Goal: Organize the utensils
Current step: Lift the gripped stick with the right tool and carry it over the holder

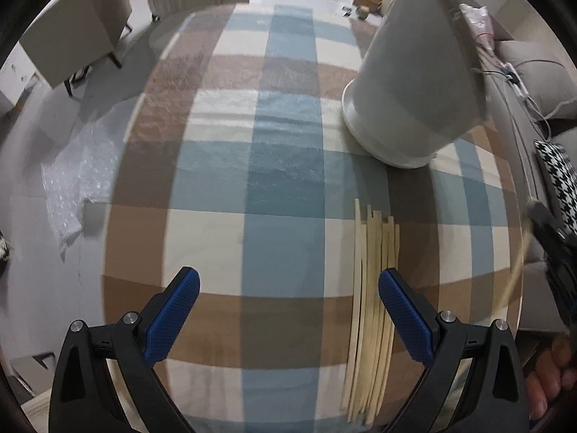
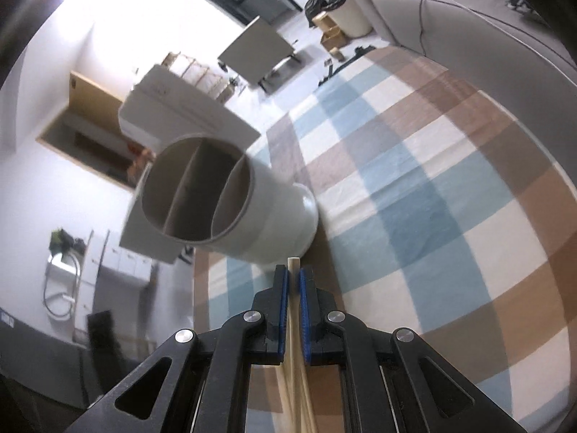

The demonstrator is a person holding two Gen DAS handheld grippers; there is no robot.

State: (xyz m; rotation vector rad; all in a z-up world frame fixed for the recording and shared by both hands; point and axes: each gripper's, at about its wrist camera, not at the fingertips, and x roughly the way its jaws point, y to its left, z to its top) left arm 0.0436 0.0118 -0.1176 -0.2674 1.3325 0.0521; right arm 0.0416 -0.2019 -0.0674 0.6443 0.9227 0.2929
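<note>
- Right wrist view: the right gripper [image 2: 294, 281] has its jaws pressed onto a single chopstick [image 2: 293, 265], whose tip pokes out just past the blue pads [image 2: 283, 310] and runs straight along the gripper's own axis.
- Ahead of that tip and a little to its left stands the utensil holder [image 2: 230, 202], a pale grey cylinder whose mouth is split by dividers into compartments. Its mouth faces this camera, so the chopstick's long axis already points roughly at the holder's lower wall, below the opening.
- My judgement: the coming move turns on raising and swinging the tip left until it clears the holder's rim, then sliding it in lengthwise. Which compartment it should go to cannot be told.
- Left wrist view: the left gripper [image 1: 288, 306] hangs with jaws wide apart and nothing between them, above the checked cloth on the surface [image 1: 281, 187].
- A bundle of chopsticks [image 1: 373, 288] lies flat just beside its right-side pad, long axis pointing toward the holder further back.
- The right gripper is the nearer one to the holder.
</note>
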